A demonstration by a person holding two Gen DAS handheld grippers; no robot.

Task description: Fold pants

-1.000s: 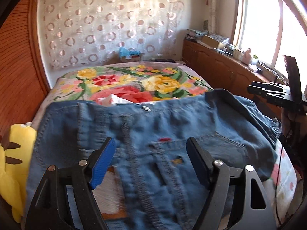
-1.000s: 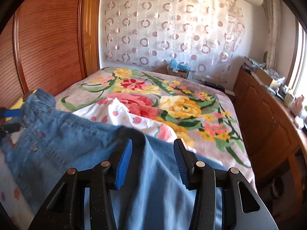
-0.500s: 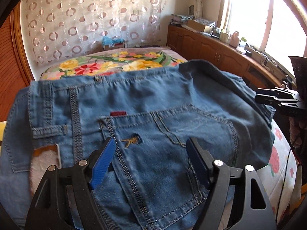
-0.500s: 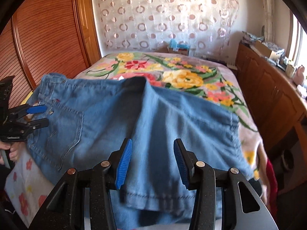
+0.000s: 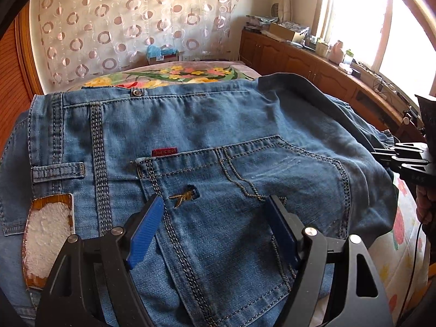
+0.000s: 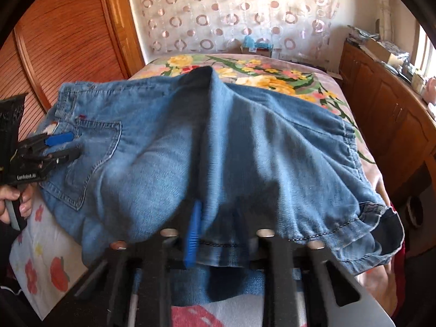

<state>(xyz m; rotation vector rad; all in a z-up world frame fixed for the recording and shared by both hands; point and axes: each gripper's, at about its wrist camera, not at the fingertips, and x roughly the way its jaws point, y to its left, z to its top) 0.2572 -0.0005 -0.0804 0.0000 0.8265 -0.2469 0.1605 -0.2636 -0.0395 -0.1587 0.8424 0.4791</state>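
Left wrist: left gripper [image 5: 215, 229] jaws wide over jeans [image 5: 218, 136], empty.

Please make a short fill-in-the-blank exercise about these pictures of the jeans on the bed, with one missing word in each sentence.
1. The small tag sewn above the back pocket of the jeans is ____ in colour.
2. The bedspread under the jeans has a ____ pattern.
3. The pads on the left gripper are ____.
4. The left gripper's jaws stand ____.

Missing words: red; floral; blue; open
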